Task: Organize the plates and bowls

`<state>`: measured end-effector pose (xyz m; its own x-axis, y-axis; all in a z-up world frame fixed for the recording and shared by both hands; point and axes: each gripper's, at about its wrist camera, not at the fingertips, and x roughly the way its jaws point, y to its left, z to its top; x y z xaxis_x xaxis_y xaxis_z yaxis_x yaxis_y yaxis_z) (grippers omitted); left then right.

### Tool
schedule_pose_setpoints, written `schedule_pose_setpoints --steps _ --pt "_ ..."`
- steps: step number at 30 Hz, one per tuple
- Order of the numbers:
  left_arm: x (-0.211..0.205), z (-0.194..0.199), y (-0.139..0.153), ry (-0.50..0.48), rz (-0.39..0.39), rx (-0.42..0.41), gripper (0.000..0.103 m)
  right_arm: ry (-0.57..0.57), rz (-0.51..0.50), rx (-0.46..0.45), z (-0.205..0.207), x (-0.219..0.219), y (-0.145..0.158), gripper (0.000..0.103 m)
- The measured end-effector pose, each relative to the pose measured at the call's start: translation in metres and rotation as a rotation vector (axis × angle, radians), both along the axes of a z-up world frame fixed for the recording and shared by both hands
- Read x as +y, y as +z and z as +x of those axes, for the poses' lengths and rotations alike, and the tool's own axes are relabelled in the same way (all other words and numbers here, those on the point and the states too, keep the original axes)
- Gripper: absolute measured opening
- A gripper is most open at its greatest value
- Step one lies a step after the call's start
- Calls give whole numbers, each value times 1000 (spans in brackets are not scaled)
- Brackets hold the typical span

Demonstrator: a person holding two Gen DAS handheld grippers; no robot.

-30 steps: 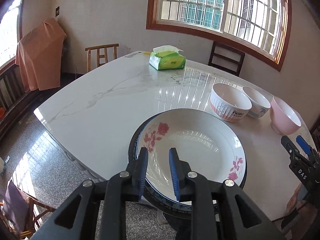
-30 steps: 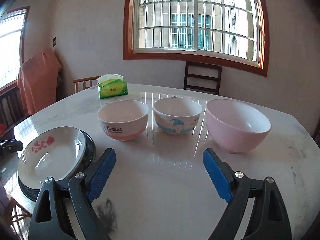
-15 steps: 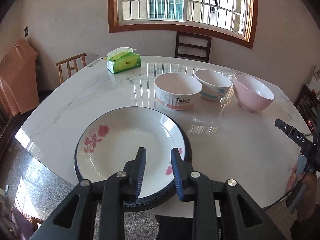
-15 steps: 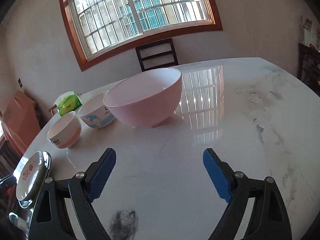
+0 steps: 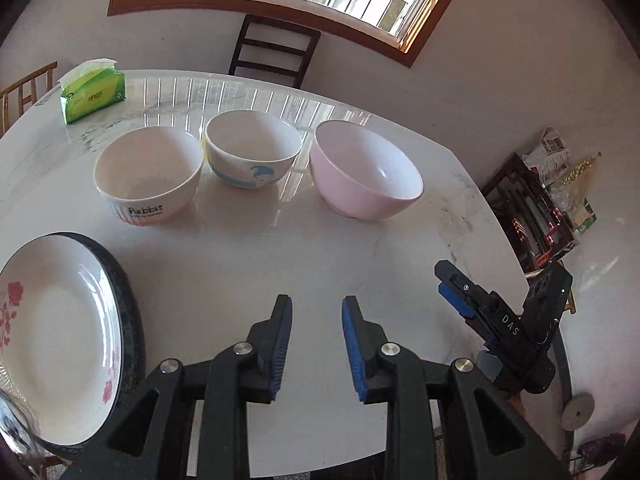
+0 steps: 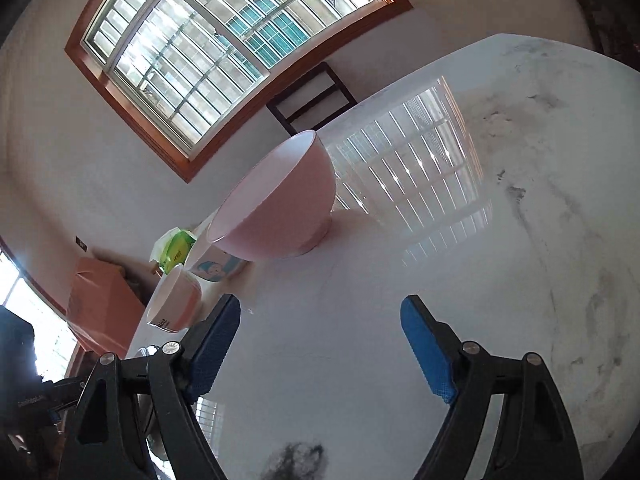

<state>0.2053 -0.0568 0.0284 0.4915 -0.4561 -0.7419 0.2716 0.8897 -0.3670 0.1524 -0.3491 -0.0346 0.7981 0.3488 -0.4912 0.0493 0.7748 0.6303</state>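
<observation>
Plates already stacked lower left, bowls next: right tongs [image 6: 320, 344] wide open, just narrowing, nothing between, rolled toward pink bowl [image 6: 276, 208] mid-frame; left tongs [image 5: 316, 344] slightly parted, empty.

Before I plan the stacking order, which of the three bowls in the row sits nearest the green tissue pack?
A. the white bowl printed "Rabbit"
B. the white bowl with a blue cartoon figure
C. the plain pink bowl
A: the white "Rabbit" bowl ends the row on the side of the green tissue pack.
</observation>
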Motion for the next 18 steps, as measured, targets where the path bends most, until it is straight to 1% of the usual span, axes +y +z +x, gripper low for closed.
schedule_pose_setpoints --steps 4,7,8,9,10,12,13,15,18 --pt "-16 33 -1 -16 -45 36 26 6 27 2 0 -2 -2 81" --pt "-19 60 0 -6 -142 84 26 9 26 20 2 -1 -3 81" --pt "-20 69 2 -4 -162 96 26 17 28 36 4 -2 -4 81" --pt "-23 77 3 -2 -171 105 27 27 23 54 8 -3 -4 77" --pt "-26 85 4 -4 -173 113 27 38 11 73 12 -4 -3 74" --pt "-32 100 5 -4 -165 124 27 46 4 81 20 -12 6 62" --pt "-35 107 5 -3 -168 131 27 38 2 72 23 -18 13 61" --pt "-39 118 5 2 -170 145 27 25 -35 52 32 -29 34 61" --pt "-45 131 5 23 -138 136 27 48 -69 54 54 -38 60 61"
